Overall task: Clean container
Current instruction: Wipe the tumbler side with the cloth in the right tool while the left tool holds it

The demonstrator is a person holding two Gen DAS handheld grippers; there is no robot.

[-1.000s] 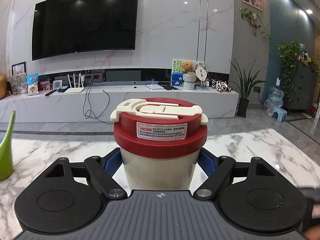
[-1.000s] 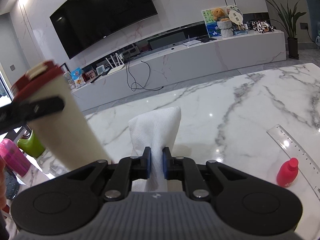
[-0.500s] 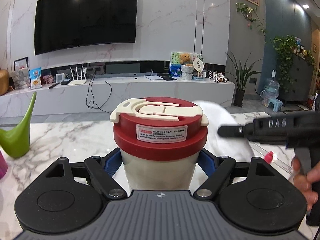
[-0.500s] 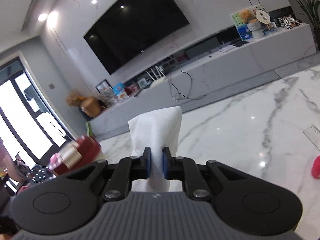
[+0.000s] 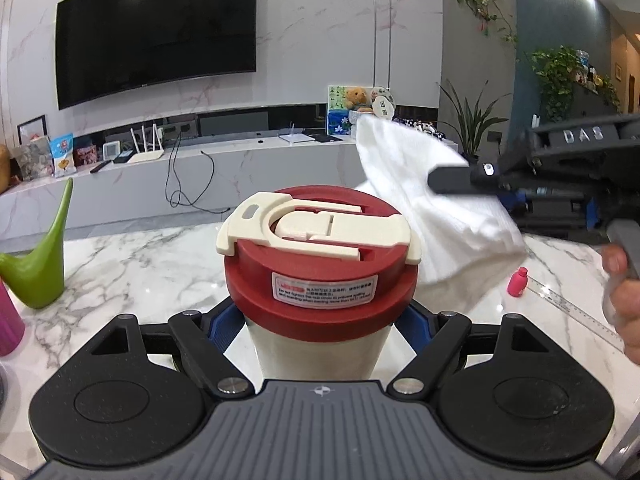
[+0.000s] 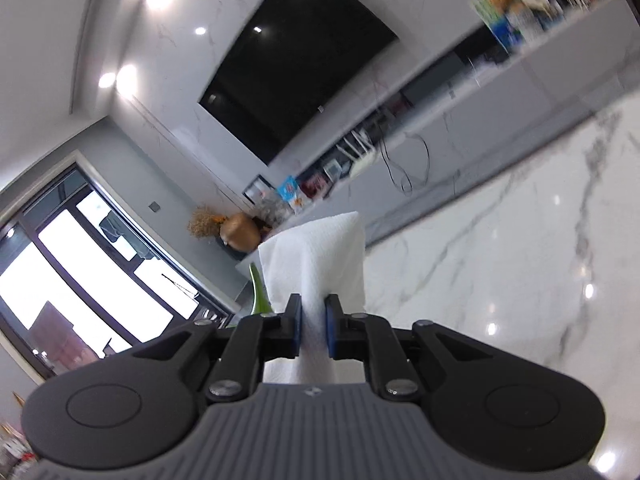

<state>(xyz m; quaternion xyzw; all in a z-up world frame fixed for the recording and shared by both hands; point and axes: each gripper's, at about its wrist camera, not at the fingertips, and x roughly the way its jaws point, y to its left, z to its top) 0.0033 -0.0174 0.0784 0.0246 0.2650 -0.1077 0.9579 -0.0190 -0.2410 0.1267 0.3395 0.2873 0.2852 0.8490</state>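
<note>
Left wrist view: my left gripper point(image 5: 320, 320) grasps the cream container point(image 5: 318, 344) upright at its body, under the red lid point(image 5: 320, 276).
My right gripper point(image 6: 313, 326) is clenched on a folded white cloth point(image 5: 424, 204), which hangs at 2 o'clock from the lid, above the marble table point(image 5: 132, 268); a green watering can point(image 5: 38, 264) stands at 9 o'clock.

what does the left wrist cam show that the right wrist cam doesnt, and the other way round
Only the left wrist view: the container with its red lid, clamped in the left gripper, plus a small pink bottle and a clear ruler.

Only the right wrist view: the bright window and a golden vase.

Both: the white paper towel pinched in the right gripper, the green watering can, the marble table and the TV.
</note>
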